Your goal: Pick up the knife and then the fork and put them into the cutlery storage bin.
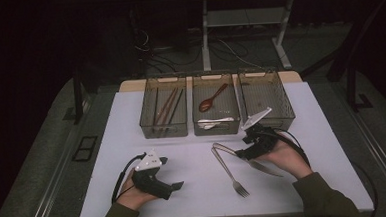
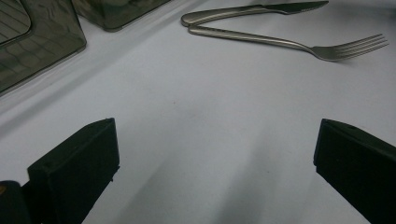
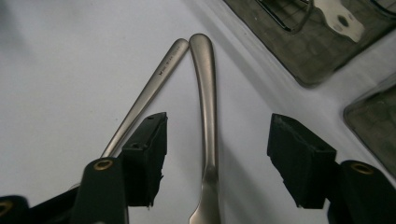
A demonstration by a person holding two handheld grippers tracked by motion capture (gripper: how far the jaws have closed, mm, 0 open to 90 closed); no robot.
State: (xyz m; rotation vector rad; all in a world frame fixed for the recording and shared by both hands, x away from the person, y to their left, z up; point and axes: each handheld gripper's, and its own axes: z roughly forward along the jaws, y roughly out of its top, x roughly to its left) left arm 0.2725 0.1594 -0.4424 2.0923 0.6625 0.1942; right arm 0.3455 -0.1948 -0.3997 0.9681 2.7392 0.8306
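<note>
A steel knife (image 1: 264, 168) and a steel fork (image 1: 230, 172) lie on the white table (image 1: 196, 203), their handle ends meeting in a V. My right gripper (image 1: 242, 152) hovers low over the knife's handle. In the right gripper view the jaws (image 3: 217, 158) stand open, with the knife handle (image 3: 205, 93) lying between them untouched. The fork handle (image 3: 154, 86) runs under the left jaw. My left gripper (image 1: 170, 173) rests at the front left, apart from the cutlery. Its jaws (image 2: 215, 172) are wide open over bare table, with the fork (image 2: 289, 44) and knife (image 2: 252, 11) farther off.
Three smoky plastic bins stand in a row at the back. The left bin (image 1: 164, 107) holds chopsticks, the middle bin (image 1: 215, 105) a brown spoon and a white spoon, and the right bin (image 1: 266, 97) is beside my right hand. Cables trail from both grippers.
</note>
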